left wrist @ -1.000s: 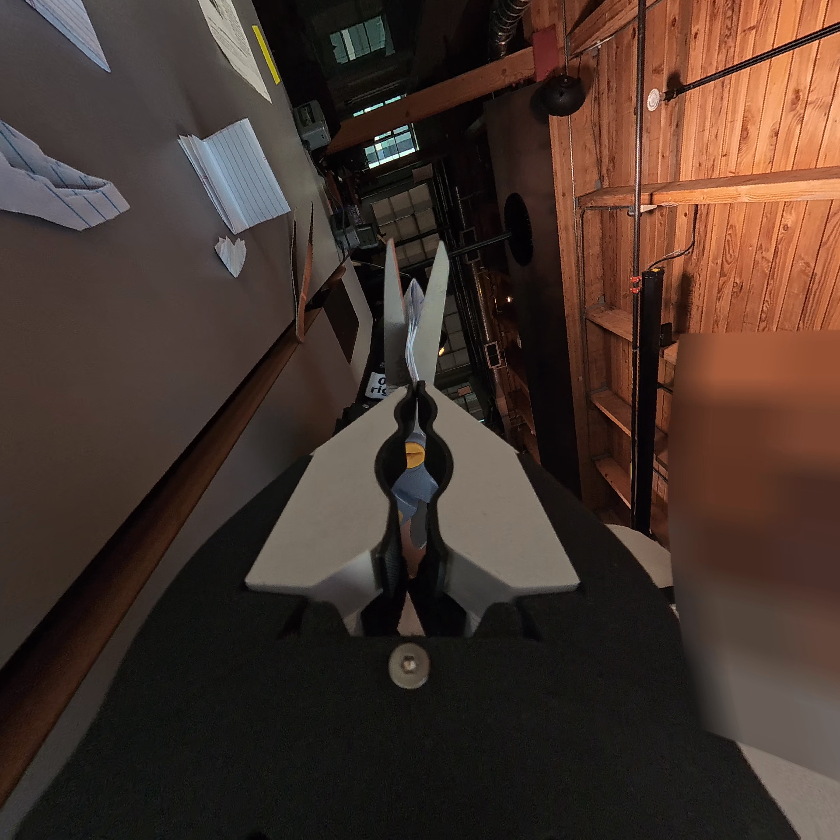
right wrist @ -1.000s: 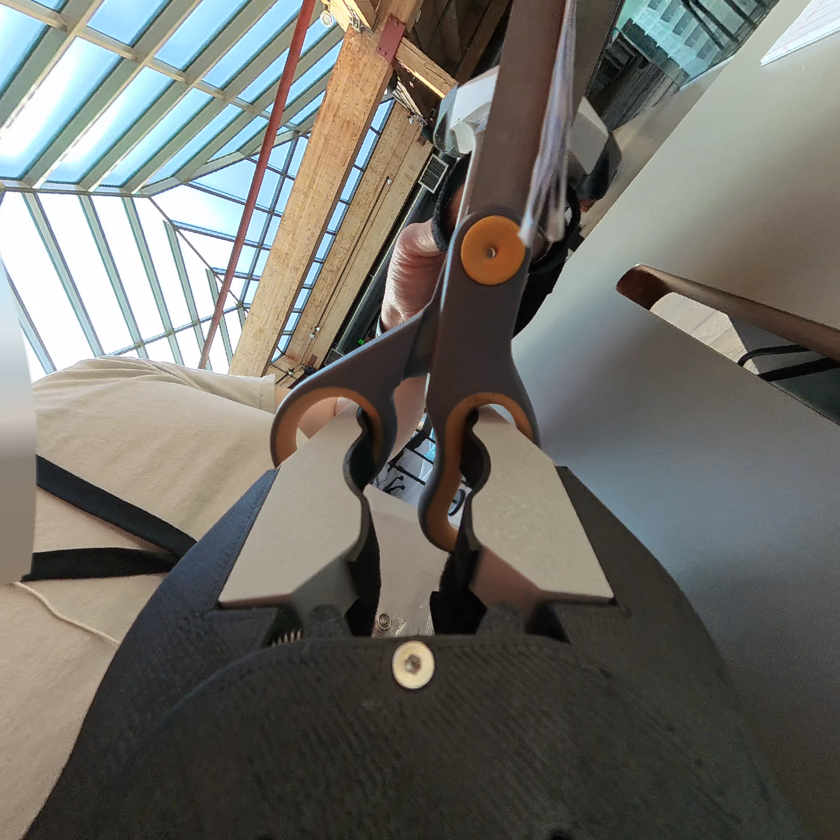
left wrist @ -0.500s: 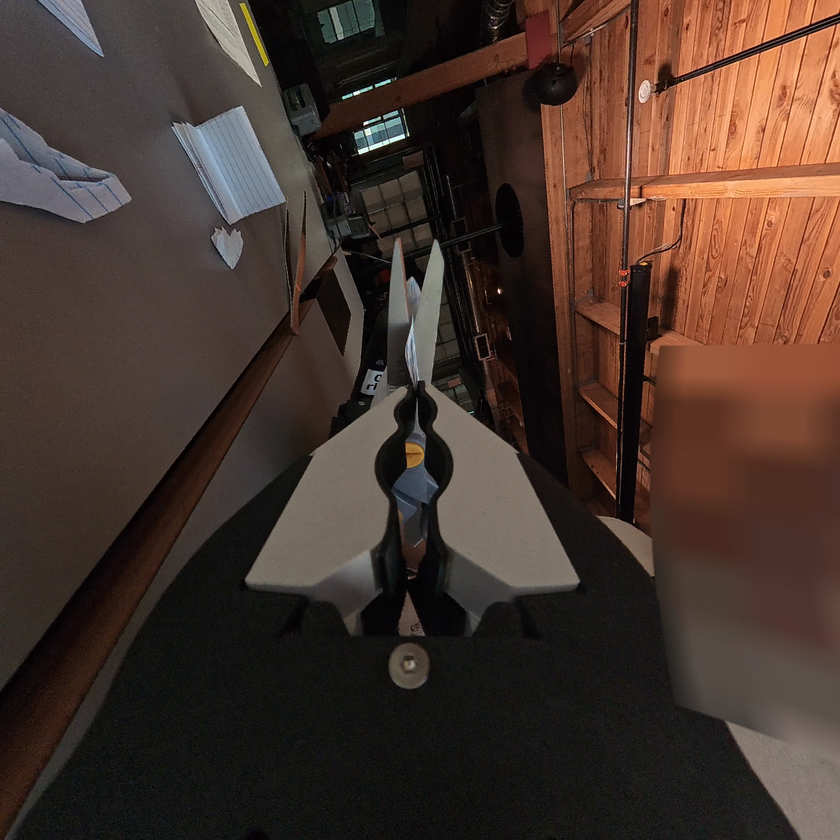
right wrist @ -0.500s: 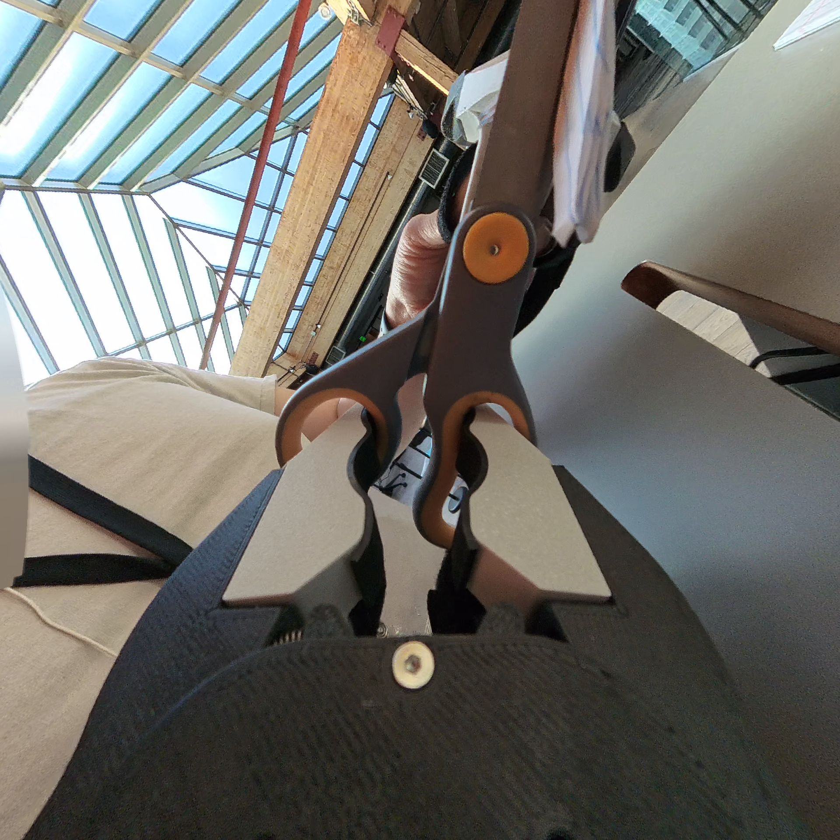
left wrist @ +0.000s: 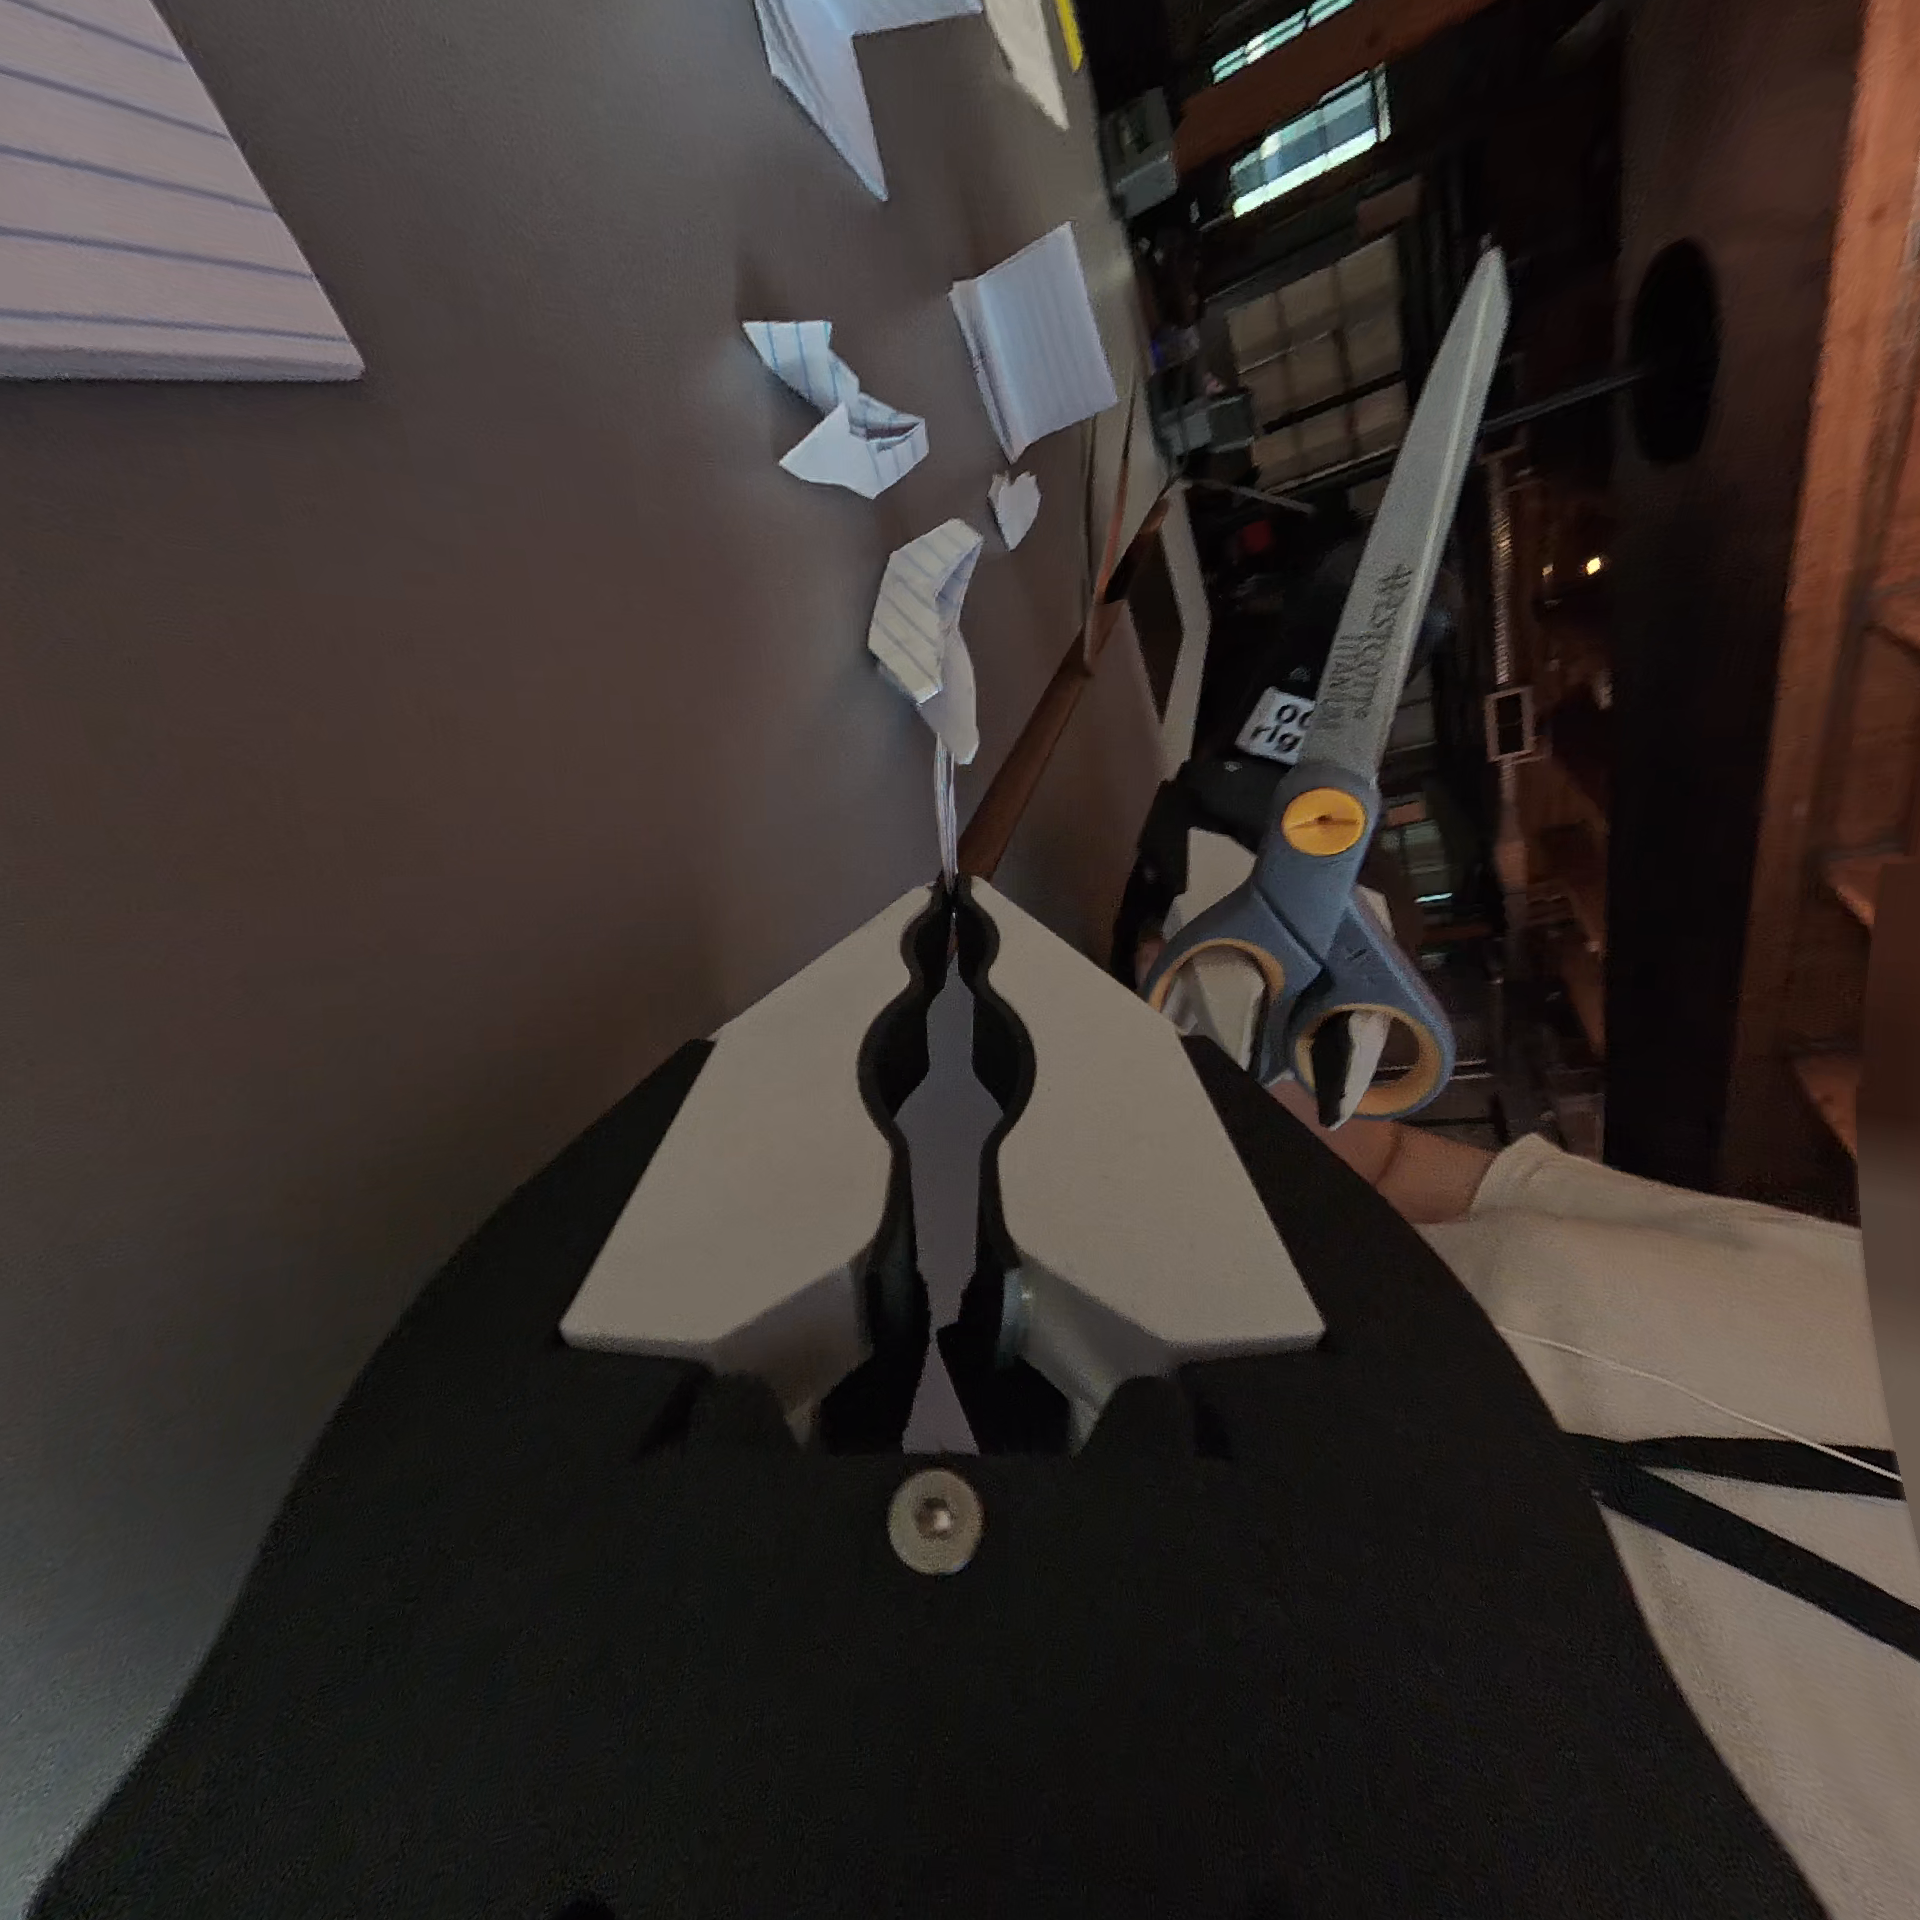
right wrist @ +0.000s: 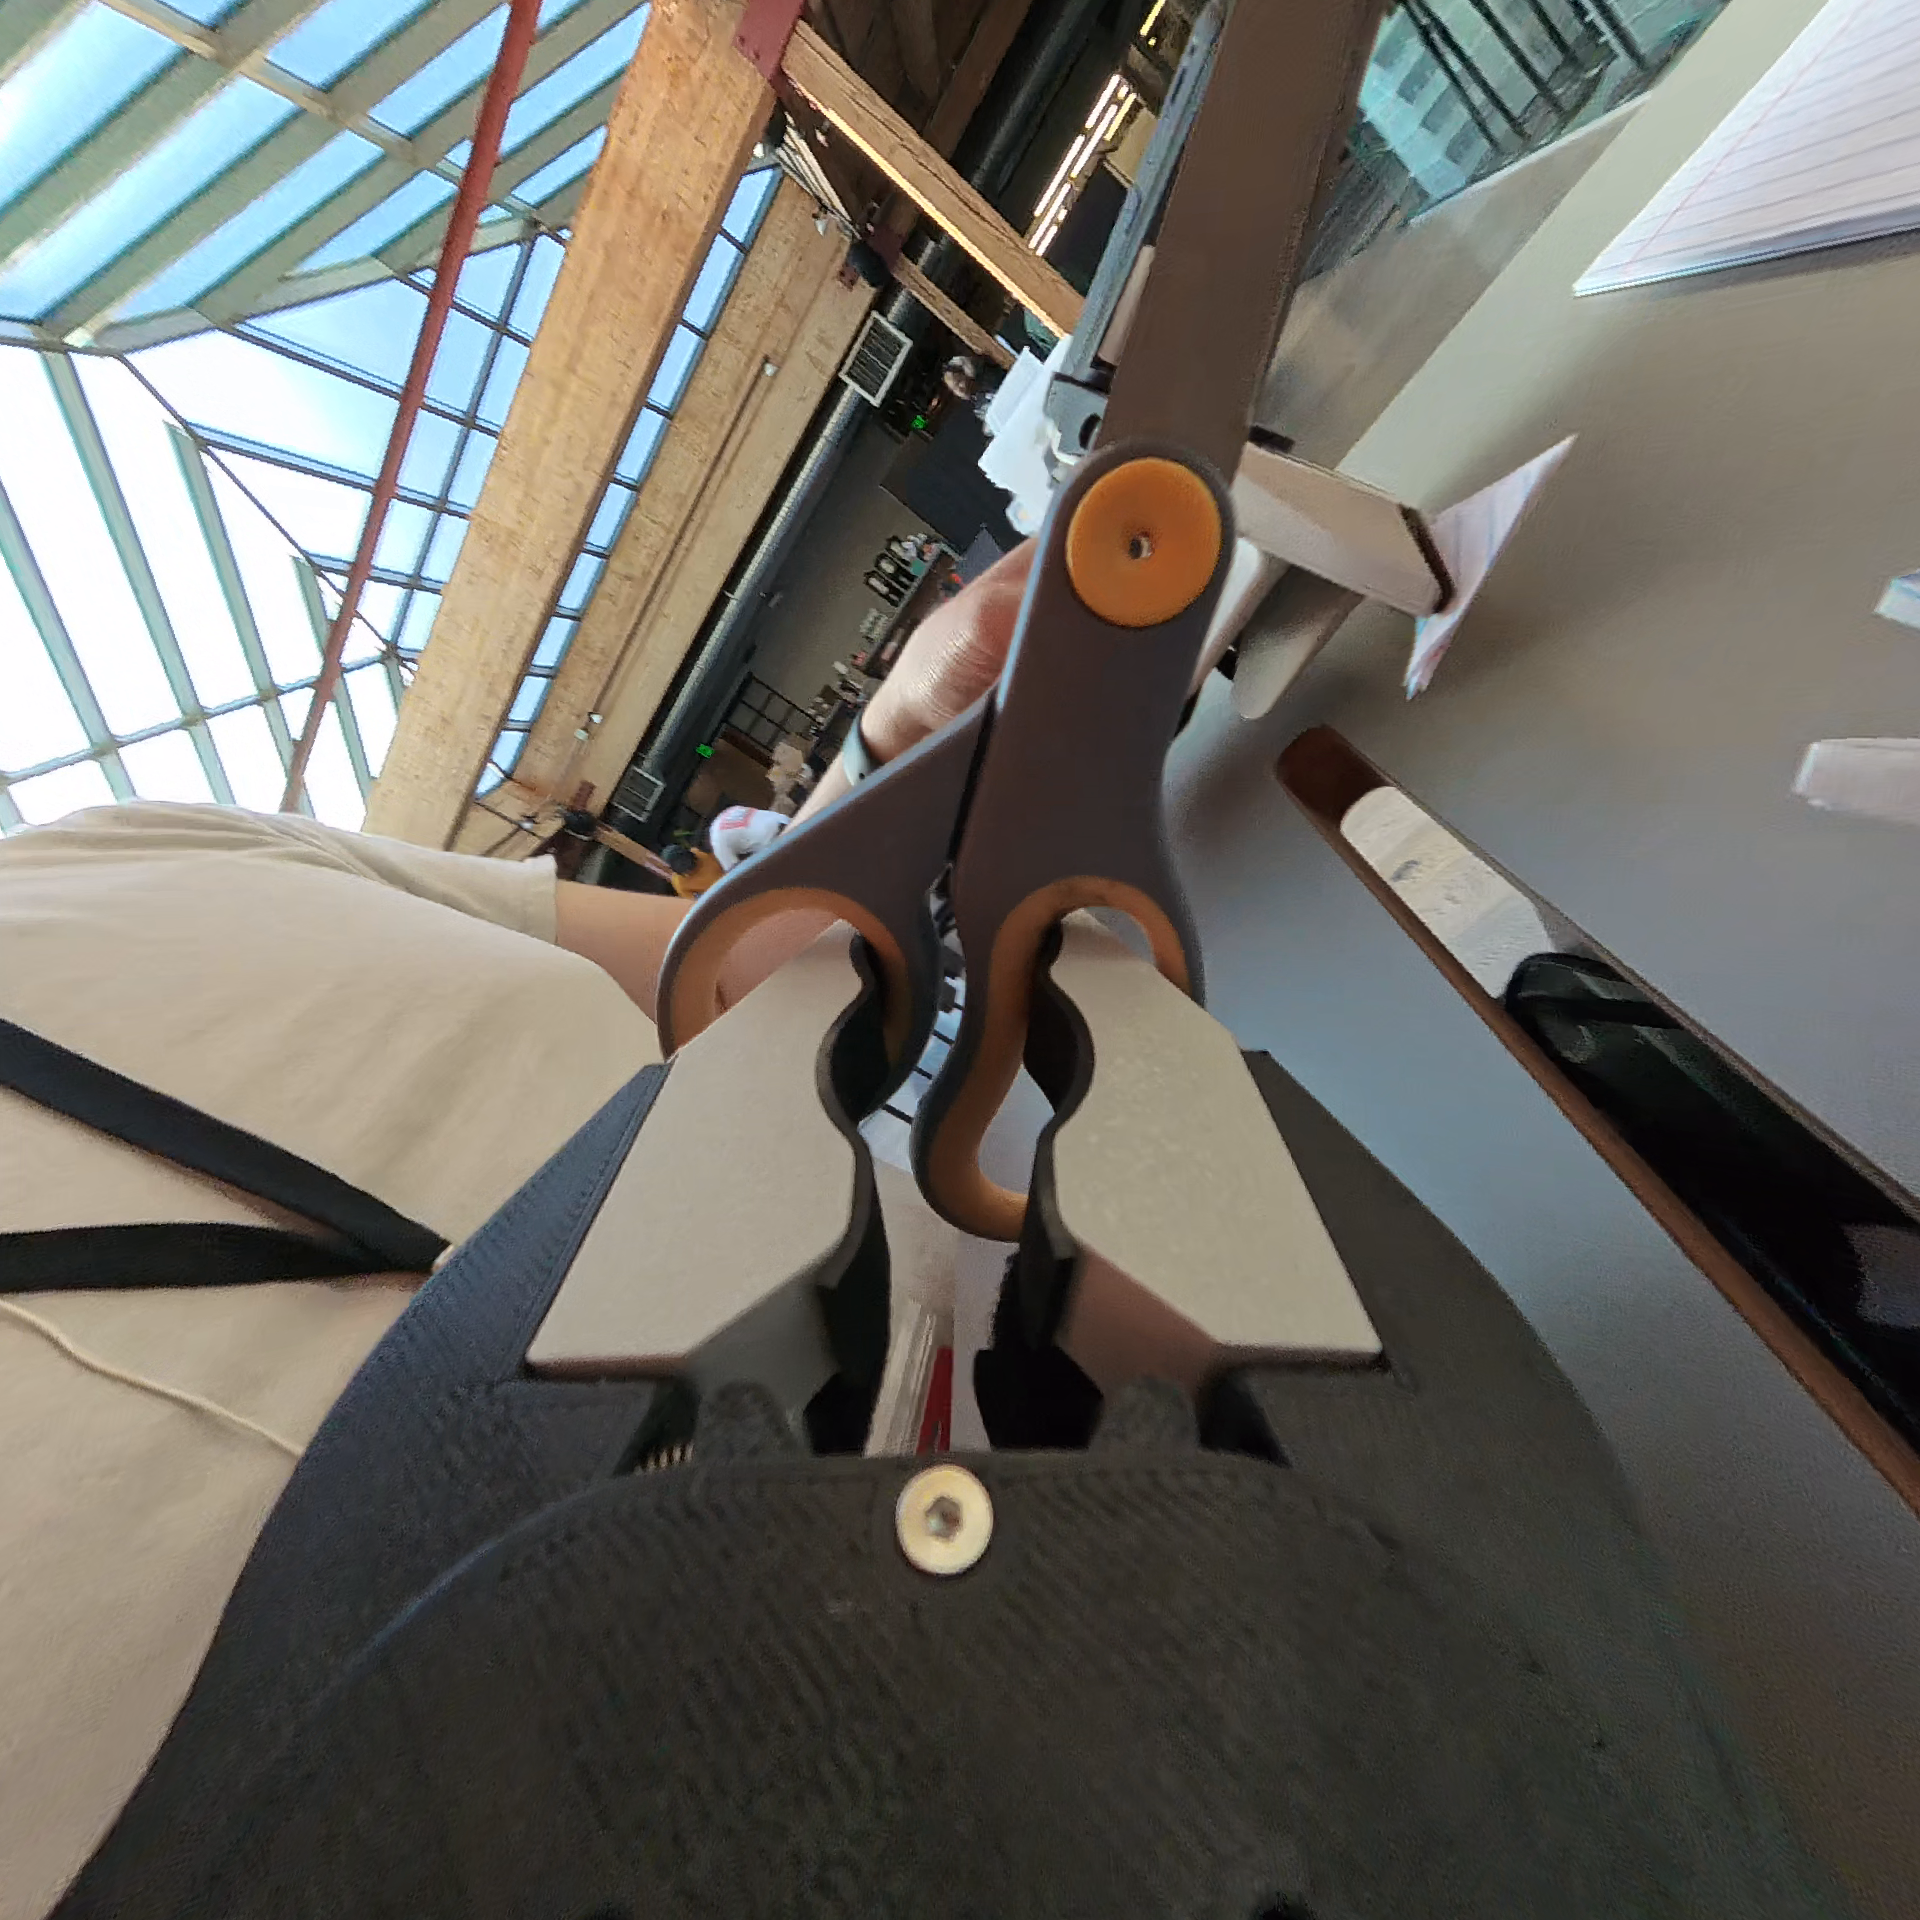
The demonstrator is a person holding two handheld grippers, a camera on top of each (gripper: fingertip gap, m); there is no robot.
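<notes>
Left gripper [left wrist: 951, 888] pinched nearly tight at the tips on a thin strip of lined paper [left wrist: 928, 634], crumpled end dangling just above the grey table [left wrist: 468, 727]. Right gripper [right wrist: 961, 1049] threaded through the handle loops of grey-and-orange scissors [right wrist: 1081, 831] — one finger [right wrist: 1164, 1132] in each loop, set only narrowly apart, blades drawn together and pointing away. Scissors also visible in the left wrist view [left wrist: 1361, 727], to the right of the paper and clear of it. More lined scraps on the table: a folded sheet [left wrist: 1034, 343], a crumpled piece [left wrist: 852, 416], a small cut-out [left wrist: 1013, 506]. Beige shirt [right wrist: 260, 1039] with black straps behind the right gripper.
</notes>
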